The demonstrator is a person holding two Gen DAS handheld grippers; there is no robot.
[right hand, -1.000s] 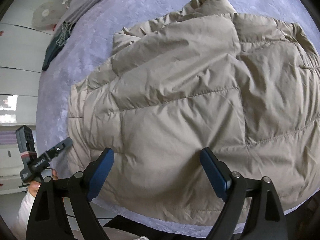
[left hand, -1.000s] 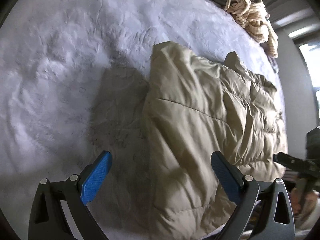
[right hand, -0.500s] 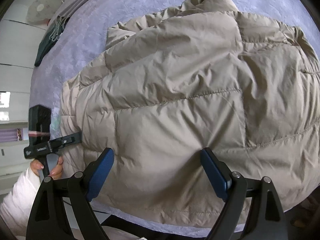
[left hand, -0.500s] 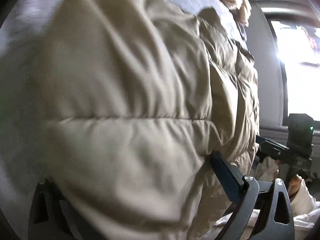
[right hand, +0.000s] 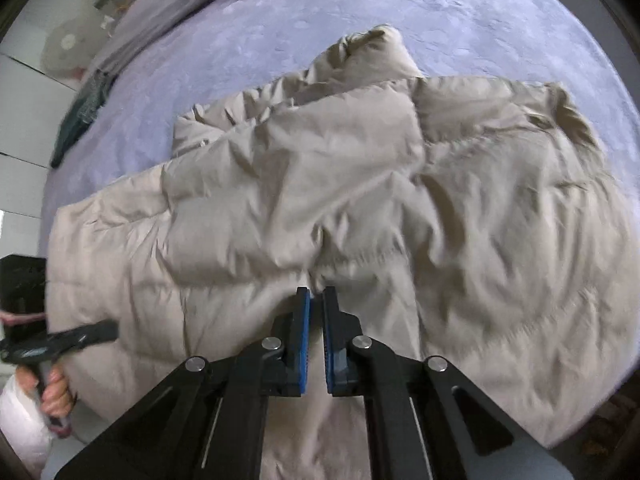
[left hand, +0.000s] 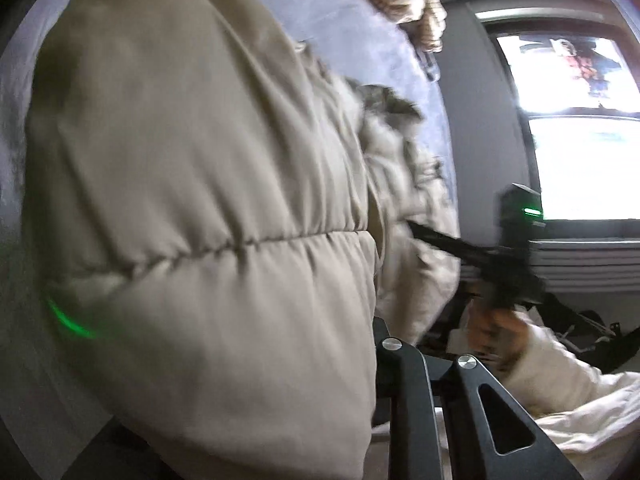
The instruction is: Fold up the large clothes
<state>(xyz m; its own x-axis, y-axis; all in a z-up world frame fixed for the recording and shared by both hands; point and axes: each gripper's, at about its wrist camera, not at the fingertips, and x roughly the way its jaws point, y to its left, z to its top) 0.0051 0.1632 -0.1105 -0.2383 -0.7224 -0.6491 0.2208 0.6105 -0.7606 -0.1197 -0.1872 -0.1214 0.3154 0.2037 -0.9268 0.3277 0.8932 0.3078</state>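
Both claws have just been closing: my right gripper (right hand: 316,300) pinches the beige puffer coat (right hand: 360,208) on the lilac bedspread (right hand: 280,28); my left gripper (left hand: 376,344) clamps its bulging edge.

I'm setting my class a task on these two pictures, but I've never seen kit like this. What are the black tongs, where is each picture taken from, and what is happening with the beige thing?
There is no robot here. A person holds a tong-like tool, a hand-held gripper, in each hand. Each tool carries a wide-angle camera looking along its two fingers, so one picture comes from the left tool and one from the right. A beige padded jacket lies on a lilac bed. The right hand-held gripper has just been closing and seems to pinch a fold near the jacket's near edge. The left hand-held gripper has also just been closing, on the jacket's side edge, and the fabric fills most of its own view.
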